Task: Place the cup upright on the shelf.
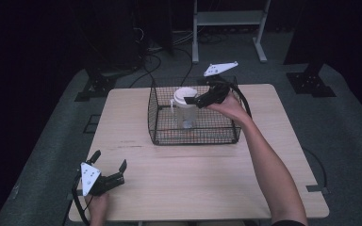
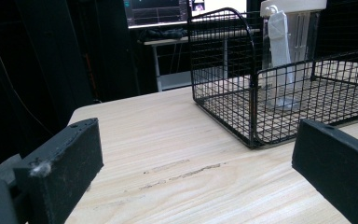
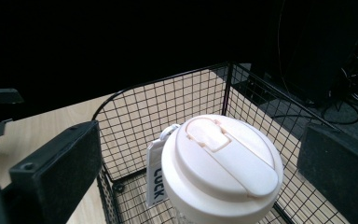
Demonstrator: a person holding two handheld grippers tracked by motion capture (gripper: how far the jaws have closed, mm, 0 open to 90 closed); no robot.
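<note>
Cup: a clear cup [image 1: 185,112] with a white lid [image 3: 223,161] stands upright inside the wire basket [image 1: 156,123], toward its far left part; a white tag [image 3: 154,177] hangs at its side.
My right gripper [image 1: 194,100]: I hold it over the basket at lid height, jaws spread wide either side of the lid, touching nothing that I can see.
My left gripper [image 1: 109,166]: low at the near left corner of the table, well apart from the basket, jaws released and bare.
In the way: the basket's wire walls ring the cup on all sides; the top is open.
Table [image 1: 217,183]: pale wood, with a few dark scuff marks [image 2: 182,171] in front of the basket.
Room: dark, grey floor, cables and a metal stand [image 1: 228,19] behind the table.
</note>
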